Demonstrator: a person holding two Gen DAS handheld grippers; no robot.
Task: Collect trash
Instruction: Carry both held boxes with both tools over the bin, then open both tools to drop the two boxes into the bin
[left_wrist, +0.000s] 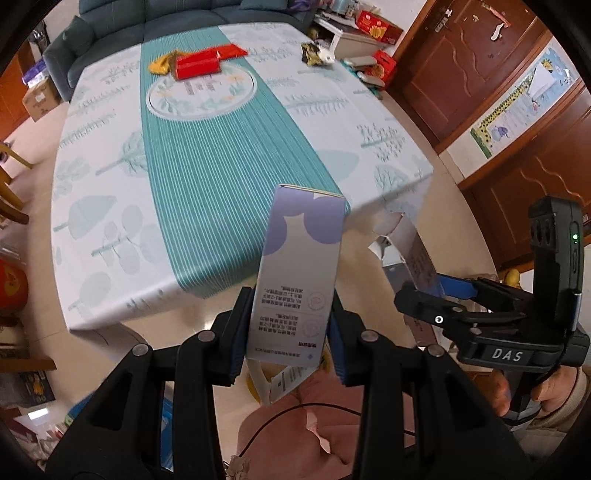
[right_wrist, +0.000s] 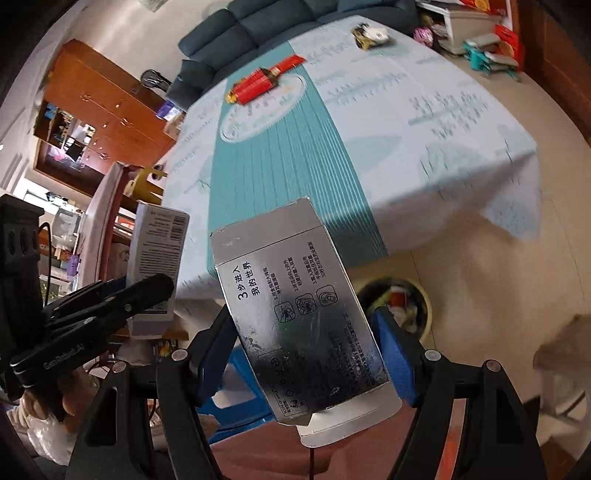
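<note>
**Two empty cartons in the tongs, bin waiting on the floor**

We start with the big rectangular worktop (left_wrist: 229, 155), draped in a white and teal leaf-print cloth. It carries what we judge to be the remaining trash at its far end: a red foil wrapper bundle with a yellow scrap (left_wrist: 197, 63) and a small crumpled dark-and-white wrapper (left_wrist: 317, 53).

Next in size, the round cream-coloured waste bin (right_wrist: 397, 308) stands on the floor just off the worktop's near corner. It already holds mixed wrappers and paper, though we cannot make out single pieces.

The silver printed cardboard carton (right_wrist: 295, 306) sits clamped between the blue pads of the right tongs (right_wrist: 306, 343), gripped across its wide faces, end flap hanging open. We judge it light, hollow and easy to crush; the glossy skin may slip, so a hold across the middle suits it.

The slimmer white and lilac cardboard carton (left_wrist: 299, 273) is pinched by the left tongs (left_wrist: 286, 332) near its lower end, also off the worktop. It too looks light and thin-walled, with an open flap below.
</note>
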